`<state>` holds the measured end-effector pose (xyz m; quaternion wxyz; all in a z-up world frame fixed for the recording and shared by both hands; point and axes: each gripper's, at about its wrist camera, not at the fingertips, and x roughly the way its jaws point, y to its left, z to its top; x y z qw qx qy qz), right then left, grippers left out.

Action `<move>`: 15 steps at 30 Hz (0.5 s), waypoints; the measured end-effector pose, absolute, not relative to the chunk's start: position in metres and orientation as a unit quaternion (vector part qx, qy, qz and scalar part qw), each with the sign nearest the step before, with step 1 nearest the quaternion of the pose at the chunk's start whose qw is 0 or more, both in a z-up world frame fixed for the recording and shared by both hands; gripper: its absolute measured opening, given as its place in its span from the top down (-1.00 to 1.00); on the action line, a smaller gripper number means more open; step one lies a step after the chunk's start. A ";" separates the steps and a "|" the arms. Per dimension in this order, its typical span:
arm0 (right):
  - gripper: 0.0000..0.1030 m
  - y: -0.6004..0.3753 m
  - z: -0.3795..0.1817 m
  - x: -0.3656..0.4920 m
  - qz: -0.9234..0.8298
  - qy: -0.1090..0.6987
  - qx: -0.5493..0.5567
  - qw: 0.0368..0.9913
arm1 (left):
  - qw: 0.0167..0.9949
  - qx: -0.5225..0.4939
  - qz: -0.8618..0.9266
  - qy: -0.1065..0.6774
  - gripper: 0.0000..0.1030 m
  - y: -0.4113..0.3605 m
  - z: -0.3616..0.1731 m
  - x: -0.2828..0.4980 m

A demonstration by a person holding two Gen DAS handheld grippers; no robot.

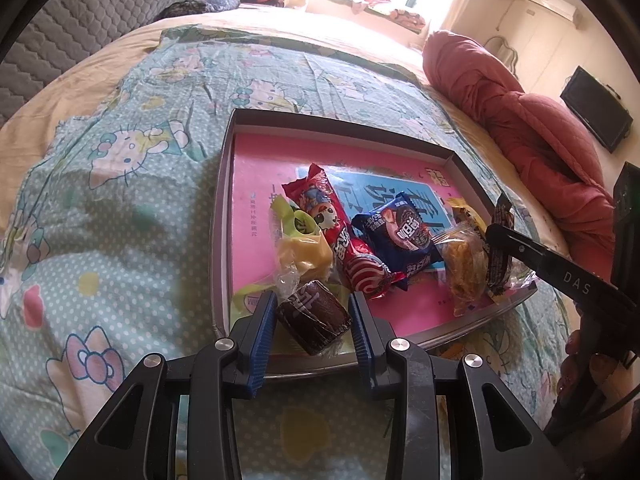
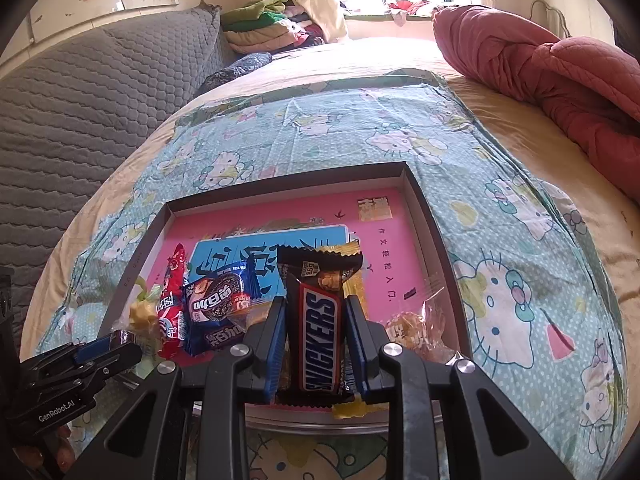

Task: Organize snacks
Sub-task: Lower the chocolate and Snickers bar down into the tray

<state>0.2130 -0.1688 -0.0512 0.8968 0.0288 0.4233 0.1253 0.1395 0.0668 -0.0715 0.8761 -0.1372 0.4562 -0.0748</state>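
Your left gripper (image 1: 314, 316) clamps a dark, glossy wrapped cake (image 1: 314, 318) at the shallow cardboard tray's (image 1: 226, 216) 6 o'clock rim. Your right gripper (image 2: 316, 338) pinches a crinkly brown Snickers bar (image 2: 320, 328) (its logo running lengthwise) above the tray's pink floor, both tools tilted steeply downward. At its 10 o'clock lies a blue foil cookie packet (image 2: 218, 308).

Pink tray (image 2: 400, 216), brown-wrapped Snickers bar (image 2: 320, 320)
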 end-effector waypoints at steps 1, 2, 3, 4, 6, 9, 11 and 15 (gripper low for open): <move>0.44 -0.168 -0.051 0.213 0.125 0.424 0.028 0.897 | 0.876 -0.139 -0.075 0.456 0.27 0.068 -0.072 0.140; 0.44 -0.168 -0.051 0.213 0.125 0.423 0.028 0.897 | 0.876 -0.140 -0.075 0.456 0.27 0.068 -0.072 0.139; 0.44 -0.168 -0.051 0.212 0.125 0.424 0.027 0.897 | 0.876 -0.140 -0.074 0.456 0.27 0.068 -0.072 0.139; 0.44 -0.168 -0.051 0.212 0.124 0.424 0.027 0.897 | 0.876 -0.140 -0.074 0.455 0.27 0.068 -0.071 0.139; 0.44 -0.169 -0.050 0.210 0.121 0.423 0.029 0.897 | 0.876 -0.141 -0.075 0.456 0.27 0.069 -0.071 0.139; 0.44 -0.170 -0.045 0.208 0.128 0.415 0.033 0.900 | 0.876 -0.143 -0.076 0.454 0.27 0.069 -0.070 0.138; 0.43 -0.170 -0.044 0.207 0.122 0.417 0.028 0.900 | 0.877 -0.143 -0.076 0.452 0.27 0.069 -0.068 0.137; 0.38 -0.171 -0.039 0.202 0.127 0.411 0.032 0.902 | 0.878 -0.144 -0.076 0.450 0.26 0.070 -0.066 0.136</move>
